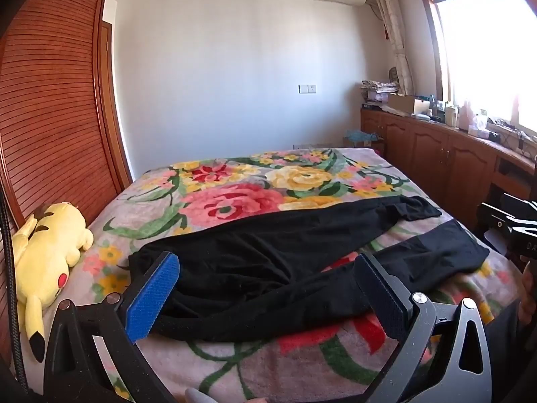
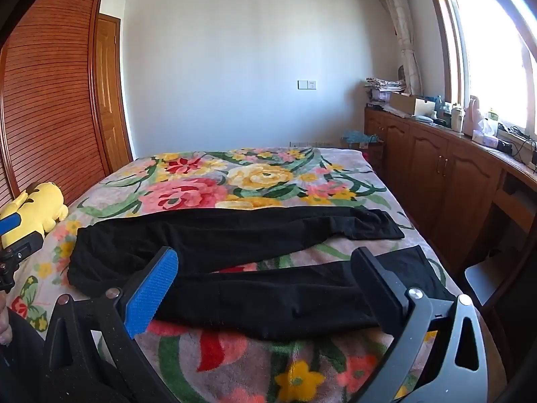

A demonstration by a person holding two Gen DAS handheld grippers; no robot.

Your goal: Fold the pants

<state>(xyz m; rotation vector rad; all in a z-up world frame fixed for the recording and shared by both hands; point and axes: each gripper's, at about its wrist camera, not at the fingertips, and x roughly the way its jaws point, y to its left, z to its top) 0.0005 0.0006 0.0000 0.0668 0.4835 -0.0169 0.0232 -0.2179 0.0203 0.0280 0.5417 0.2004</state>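
- Pants (image 2: pixel 218 245) lie spread on the bed (image 2: pixel 268 369).
- Plush (image 1: pixel 47 245) lies beside the waistband.
- Left tool (image 1: pixel 265 288) and right tool (image 2: pixel 265 285) hover, both gaping and empty.

Black cloth pants (image 2: pixel 235 255) spread flat across near part of flower-patterned blanket (image 2: pixel 235 181), legs running toward right. Yellow plush toy (image 1: pixel 50 252) at left beside slatted wooden wardrobe (image 1: pixel 50 117). Brown wooden cabinets (image 2: pixel 436 181) along right, under window.
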